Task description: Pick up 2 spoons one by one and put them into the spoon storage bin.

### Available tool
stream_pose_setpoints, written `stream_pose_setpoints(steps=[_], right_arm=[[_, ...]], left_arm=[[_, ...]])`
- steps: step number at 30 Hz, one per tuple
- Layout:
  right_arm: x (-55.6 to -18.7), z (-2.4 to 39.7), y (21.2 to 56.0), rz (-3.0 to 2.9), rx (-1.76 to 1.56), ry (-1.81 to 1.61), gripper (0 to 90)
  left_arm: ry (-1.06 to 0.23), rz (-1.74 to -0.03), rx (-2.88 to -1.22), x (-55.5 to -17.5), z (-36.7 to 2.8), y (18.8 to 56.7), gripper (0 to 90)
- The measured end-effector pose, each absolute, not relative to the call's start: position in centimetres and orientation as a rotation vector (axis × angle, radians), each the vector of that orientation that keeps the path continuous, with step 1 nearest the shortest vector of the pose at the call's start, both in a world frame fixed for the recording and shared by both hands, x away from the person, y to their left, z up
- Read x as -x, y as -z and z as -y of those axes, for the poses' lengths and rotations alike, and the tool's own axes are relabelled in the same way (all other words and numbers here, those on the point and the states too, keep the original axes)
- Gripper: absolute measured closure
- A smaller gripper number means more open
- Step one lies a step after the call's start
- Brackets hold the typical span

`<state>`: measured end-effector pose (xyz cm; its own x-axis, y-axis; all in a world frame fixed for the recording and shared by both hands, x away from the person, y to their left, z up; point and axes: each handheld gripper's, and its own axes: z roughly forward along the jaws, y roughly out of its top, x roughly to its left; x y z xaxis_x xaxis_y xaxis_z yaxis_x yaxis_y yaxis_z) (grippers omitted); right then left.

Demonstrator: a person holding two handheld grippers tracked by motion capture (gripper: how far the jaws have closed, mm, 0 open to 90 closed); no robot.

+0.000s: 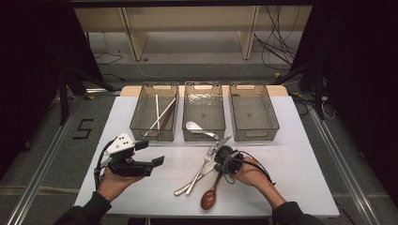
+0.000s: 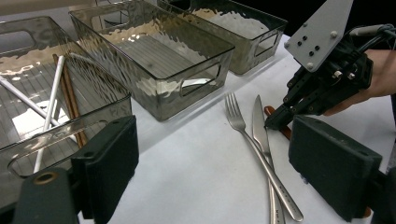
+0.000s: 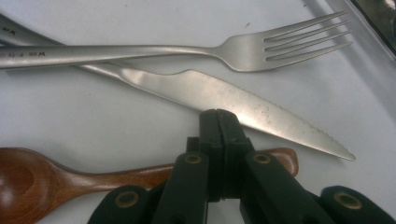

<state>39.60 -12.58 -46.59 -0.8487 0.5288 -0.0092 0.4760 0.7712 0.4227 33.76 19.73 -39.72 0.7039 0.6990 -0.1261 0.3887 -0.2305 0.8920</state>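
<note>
A steel fork (image 1: 198,174) and a table knife (image 1: 184,188) lie crossed on the white table (image 1: 291,164), with a wooden spoon (image 1: 210,197) just right of them. My right gripper (image 1: 217,161) is shut, nothing between its jaws. In the right gripper view its tip (image 3: 219,119) hovers over the wooden spoon's handle (image 3: 116,175), beside the knife blade (image 3: 224,93) and below the fork (image 3: 243,49). My left gripper (image 1: 152,152) is held open left of the cutlery. In the left gripper view its pads (image 2: 107,163) stand wide apart, facing the fork (image 2: 243,130), knife (image 2: 260,126) and right gripper (image 2: 273,122).
Three clear grey baskets stand in a row at the back. The left basket (image 1: 153,135) holds white and brown chopsticks (image 1: 162,115). A white spoon (image 1: 197,127) lies in the middle basket (image 1: 203,138). The right basket (image 1: 256,137) holds nothing.
</note>
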Motion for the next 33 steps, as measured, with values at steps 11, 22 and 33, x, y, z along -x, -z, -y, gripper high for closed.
stream_pose_setpoints(steps=[11,22,33], right_arm=[[-38.5,14.6,46.1,-2.897,-0.858,-0.511,90.0],[-35.9,17.0,45.8,-2.934,-0.866,-0.446,90.0],[-34.4,18.1,44.4,-2.936,-0.827,-0.538,74.3]], left_arm=[[-0.366,-0.851,-1.849,-33.8,-19.7,39.7,15.8],[-0.364,-0.847,-1.86,-33.8,-19.5,39.8,15.8],[-0.363,-0.849,-1.86,-33.9,-19.6,39.8,15.8]])
